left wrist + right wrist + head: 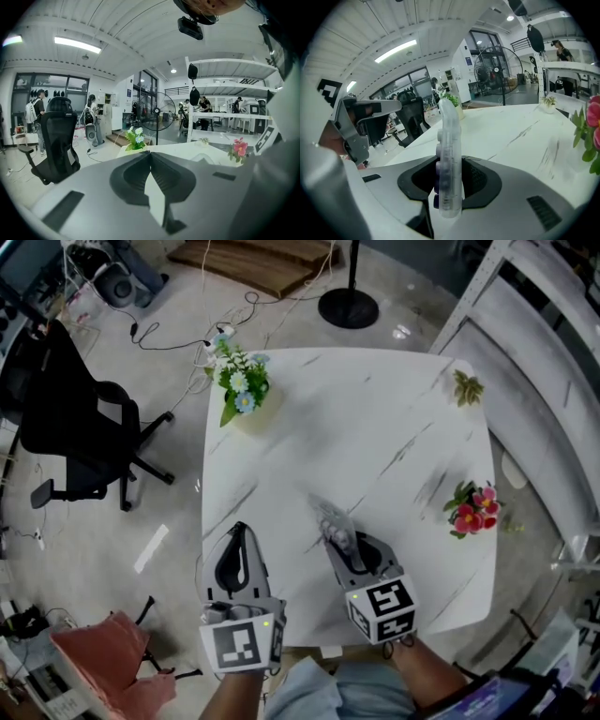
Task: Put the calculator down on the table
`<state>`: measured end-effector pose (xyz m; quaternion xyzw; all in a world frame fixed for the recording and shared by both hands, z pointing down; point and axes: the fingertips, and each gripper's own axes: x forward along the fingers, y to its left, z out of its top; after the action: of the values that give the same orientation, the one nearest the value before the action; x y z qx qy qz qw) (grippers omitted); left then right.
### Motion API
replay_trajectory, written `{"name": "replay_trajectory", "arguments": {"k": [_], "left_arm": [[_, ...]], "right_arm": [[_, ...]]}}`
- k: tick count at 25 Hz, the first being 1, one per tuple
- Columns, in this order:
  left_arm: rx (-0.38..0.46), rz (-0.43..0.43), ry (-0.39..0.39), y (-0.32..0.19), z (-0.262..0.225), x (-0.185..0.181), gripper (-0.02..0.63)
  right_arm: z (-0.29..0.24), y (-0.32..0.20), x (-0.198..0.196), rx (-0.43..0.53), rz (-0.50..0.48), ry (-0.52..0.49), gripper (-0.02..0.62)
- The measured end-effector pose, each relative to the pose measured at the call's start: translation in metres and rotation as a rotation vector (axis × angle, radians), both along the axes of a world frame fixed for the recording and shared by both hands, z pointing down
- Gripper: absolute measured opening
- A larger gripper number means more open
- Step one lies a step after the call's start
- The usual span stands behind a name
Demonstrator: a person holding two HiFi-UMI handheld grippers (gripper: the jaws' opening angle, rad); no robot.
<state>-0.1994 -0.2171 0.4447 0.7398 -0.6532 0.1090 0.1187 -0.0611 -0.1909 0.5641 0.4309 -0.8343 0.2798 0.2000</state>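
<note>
A clear plastic calculator (332,520) with purple keys stands on edge between the jaws of my right gripper (339,546), which is shut on it. It hangs just over the near part of the white marble table (375,427). In the right gripper view the calculator (449,140) rises upright out of the right gripper (449,164), keys facing left. My left gripper (238,529) hovers at the table's near left corner. Its tips meet with nothing between them, as the left gripper view shows for this left gripper (150,154).
A pot of white and blue flowers (241,381) stands at the table's far left corner. Pink flowers (473,507) are at the right edge and a small plant (467,387) at the far right. A black office chair (80,437) stands to the left, white shelving (544,381) to the right.
</note>
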Motion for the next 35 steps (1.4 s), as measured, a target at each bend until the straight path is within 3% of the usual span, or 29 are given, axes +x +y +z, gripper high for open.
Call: {"name": "replay_trajectory", "arguments": {"k": [19,35], "left_arm": [[-0.002,0.006,0.006,-0.029,-0.005,-0.009,0.008],[-0.021,0.001,-0.009,-0.042,-0.002,-0.015,0.008]], "right_arm": [[0.017,-0.03,0.005,-0.206,0.136,-0.108,0.149],[0.023,-0.037,0.009,-0.205,0.142,-0.078,0.161]]}}
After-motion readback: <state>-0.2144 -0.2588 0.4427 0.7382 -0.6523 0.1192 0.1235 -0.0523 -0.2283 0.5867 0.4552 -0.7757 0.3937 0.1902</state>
